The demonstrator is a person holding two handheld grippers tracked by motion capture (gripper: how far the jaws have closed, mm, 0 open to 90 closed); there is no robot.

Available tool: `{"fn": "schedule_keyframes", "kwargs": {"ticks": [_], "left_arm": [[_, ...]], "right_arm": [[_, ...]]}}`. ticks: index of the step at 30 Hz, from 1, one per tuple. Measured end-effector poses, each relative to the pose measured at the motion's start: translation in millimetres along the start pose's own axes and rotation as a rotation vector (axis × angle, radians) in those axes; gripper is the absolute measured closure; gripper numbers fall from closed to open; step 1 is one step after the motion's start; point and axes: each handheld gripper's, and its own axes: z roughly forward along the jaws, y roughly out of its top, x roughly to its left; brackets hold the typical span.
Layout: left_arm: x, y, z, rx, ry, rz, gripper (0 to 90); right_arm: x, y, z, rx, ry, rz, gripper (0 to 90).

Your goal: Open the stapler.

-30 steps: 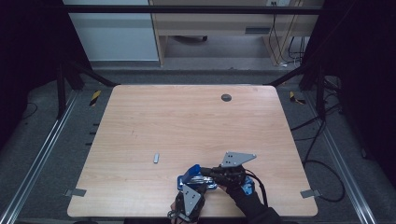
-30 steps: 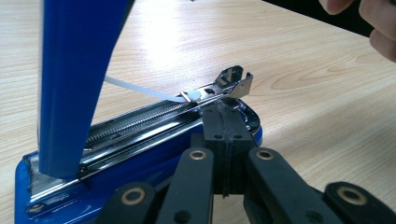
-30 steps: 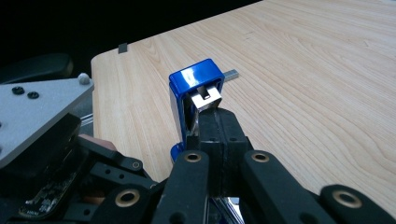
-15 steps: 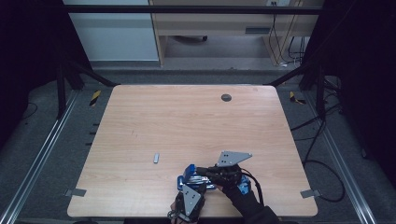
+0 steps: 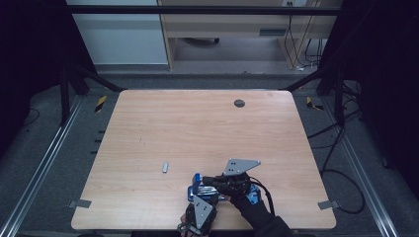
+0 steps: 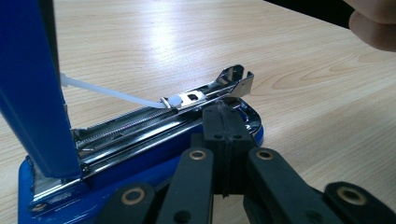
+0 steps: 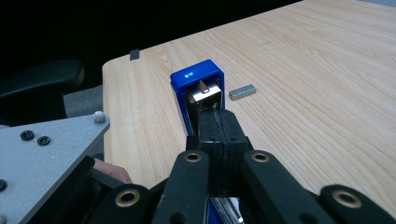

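A blue stapler (image 5: 197, 183) lies open near the table's front edge. Its chrome magazine (image 6: 154, 119) is bare, with a white pusher rod (image 6: 107, 92) along it. My left gripper (image 5: 200, 195) is shut on the stapler's base; its tip (image 6: 226, 114) sits at the front end of the rail. My right gripper (image 5: 206, 180) is shut on the raised blue lid (image 7: 196, 79), and its jaws (image 7: 215, 119) reach into the lid's underside. A small grey strip of staples (image 5: 165, 167) lies loose on the wood to the left, the same staples (image 7: 243, 92) beside the lid.
The wooden table (image 5: 207, 128) has a dark round grommet (image 5: 239, 103) at the back. Grey clips (image 5: 79, 203) (image 5: 323, 204) sit at both front corners. Fingers of a hand (image 6: 373, 23) show at the upper right. Cables lie on the floor to the right.
My right gripper has edged a little to the left with the blue lid. The left gripper and the staple strip have stayed in place.
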Motion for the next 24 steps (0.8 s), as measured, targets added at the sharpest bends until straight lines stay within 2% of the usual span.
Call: {"fn": "schedule_keyframes", "kwargs": {"ticks": [24], "left_arm": [[-0.5, -0.5, -0.2, -0.004, 0.003, 0.001, 89.8]], "right_arm": [[1.1, 6.0, 18.2, 0.025, 0.041, -0.005, 90.0]]}}
